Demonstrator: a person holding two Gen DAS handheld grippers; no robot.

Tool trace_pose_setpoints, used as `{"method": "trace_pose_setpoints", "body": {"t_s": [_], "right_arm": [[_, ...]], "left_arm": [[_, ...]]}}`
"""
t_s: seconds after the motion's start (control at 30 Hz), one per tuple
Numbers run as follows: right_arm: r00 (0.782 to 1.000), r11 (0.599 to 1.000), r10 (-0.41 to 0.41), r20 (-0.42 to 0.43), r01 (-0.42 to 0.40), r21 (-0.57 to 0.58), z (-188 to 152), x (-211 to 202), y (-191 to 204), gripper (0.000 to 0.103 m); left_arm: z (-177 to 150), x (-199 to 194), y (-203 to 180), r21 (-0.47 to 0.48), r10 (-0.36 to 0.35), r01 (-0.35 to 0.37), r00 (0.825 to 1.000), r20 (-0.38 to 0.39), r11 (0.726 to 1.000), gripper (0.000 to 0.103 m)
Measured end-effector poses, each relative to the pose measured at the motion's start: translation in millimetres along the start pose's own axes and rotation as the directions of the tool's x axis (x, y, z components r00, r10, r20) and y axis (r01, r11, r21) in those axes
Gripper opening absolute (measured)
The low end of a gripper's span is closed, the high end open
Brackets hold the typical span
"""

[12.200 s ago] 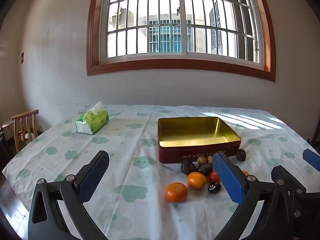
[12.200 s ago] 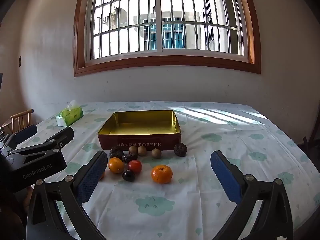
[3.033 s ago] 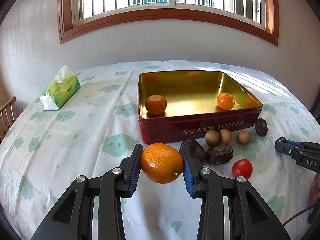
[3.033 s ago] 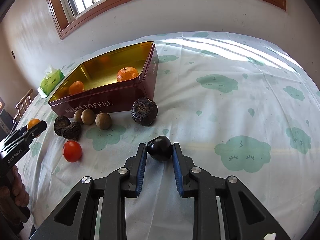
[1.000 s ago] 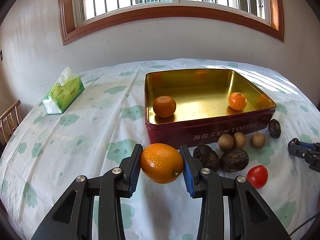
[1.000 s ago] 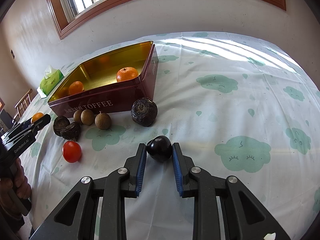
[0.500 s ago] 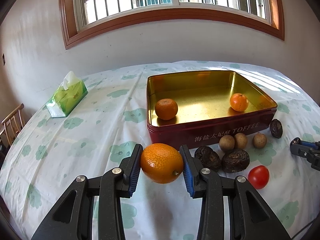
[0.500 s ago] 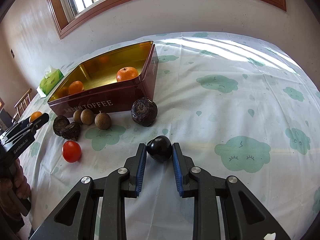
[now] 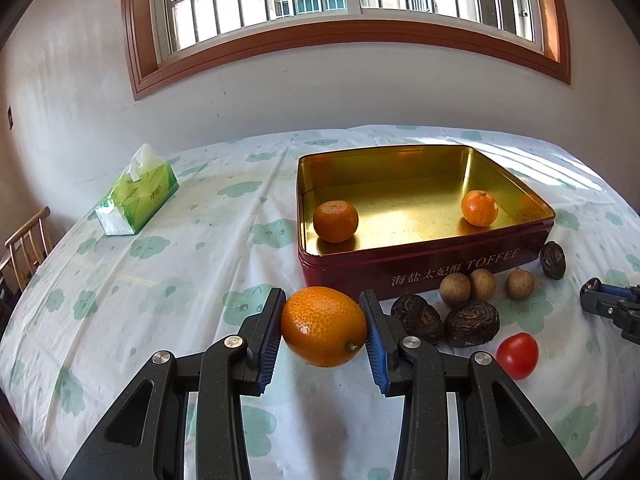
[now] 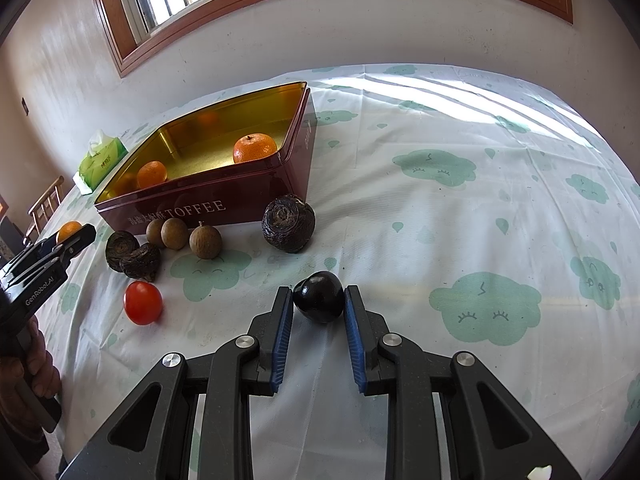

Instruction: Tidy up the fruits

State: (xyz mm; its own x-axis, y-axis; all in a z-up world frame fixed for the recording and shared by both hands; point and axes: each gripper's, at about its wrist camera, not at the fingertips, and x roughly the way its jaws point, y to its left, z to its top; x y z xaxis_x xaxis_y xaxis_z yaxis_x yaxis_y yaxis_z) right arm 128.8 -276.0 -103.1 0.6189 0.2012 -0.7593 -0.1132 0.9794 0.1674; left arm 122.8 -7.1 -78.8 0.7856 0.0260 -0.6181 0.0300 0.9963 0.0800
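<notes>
My left gripper (image 9: 323,322) is shut on an orange kumquat (image 9: 323,331), held just above the cloth in front of the red toffee tin (image 9: 420,268). Two mandarins (image 9: 335,221) (image 9: 479,208) lie inside the tin. My right gripper (image 10: 319,299) is shut on a dark plum (image 10: 319,297) low over the tablecloth, to the right of the tin (image 10: 208,204). Along the tin's front lie three brown longans (image 10: 205,242), dark wrinkled fruits (image 10: 289,223) (image 10: 134,257) and a red tomato (image 10: 143,303). The left gripper (image 10: 74,236) shows at the right wrist view's left edge, a hand below it.
A green tissue pack (image 9: 136,196) sits at the table's far left. A wooden chair (image 9: 26,248) stands beyond the left edge. The wall and window lie behind the table. The cloud-print cloth (image 10: 480,200) stretches to the right of the tin.
The left wrist view has shifted a little, so the tin and fruits sit slightly further right and lower. Both grips are unchanged; the right gripper has stayed put.
</notes>
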Motion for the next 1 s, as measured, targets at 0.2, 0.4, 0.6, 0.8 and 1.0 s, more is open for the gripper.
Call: {"method": "trace_pose_setpoints", "body": {"t_s": [0.2, 0.4, 0.6, 0.8, 1.0], "right_arm": [[1.000, 1.000, -0.002, -0.001, 0.002, -0.003, 0.4, 1.0, -0.4, 0.024], [1.000, 1.000, -0.004, -0.001, 0.004, -0.004, 0.3, 1.1, -0.3, 0.024], [1.000, 1.000, -0.003, -0.001, 0.003, -0.003, 0.4, 1.0, -0.3, 0.024], [1.000, 1.000, -0.002, -0.001, 0.002, -0.003, 0.3, 1.0, -0.2, 0.024], [1.000, 1.000, -0.002, -0.001, 0.002, -0.003, 0.1, 1.1, 0.0, 0.024]], "left_arm": [[-0.1, -1.5, 4.6, -0.023, -0.006, 0.006, 1.000, 0.007, 1.000, 0.039], [0.1, 3.2, 8.0, -0.051, -0.012, 0.011, 1.000, -0.013, 0.999, 0.039], [-0.2, 2.9, 8.1, -0.052, -0.011, 0.010, 1.000, -0.014, 0.999, 0.039], [-0.1, 2.8, 8.5, -0.055, -0.010, 0.010, 1.000, -0.015, 0.998, 0.039], [-1.2, 3.3, 8.7, -0.054, -0.008, 0.007, 1.000, -0.014, 0.999, 0.039]]}}
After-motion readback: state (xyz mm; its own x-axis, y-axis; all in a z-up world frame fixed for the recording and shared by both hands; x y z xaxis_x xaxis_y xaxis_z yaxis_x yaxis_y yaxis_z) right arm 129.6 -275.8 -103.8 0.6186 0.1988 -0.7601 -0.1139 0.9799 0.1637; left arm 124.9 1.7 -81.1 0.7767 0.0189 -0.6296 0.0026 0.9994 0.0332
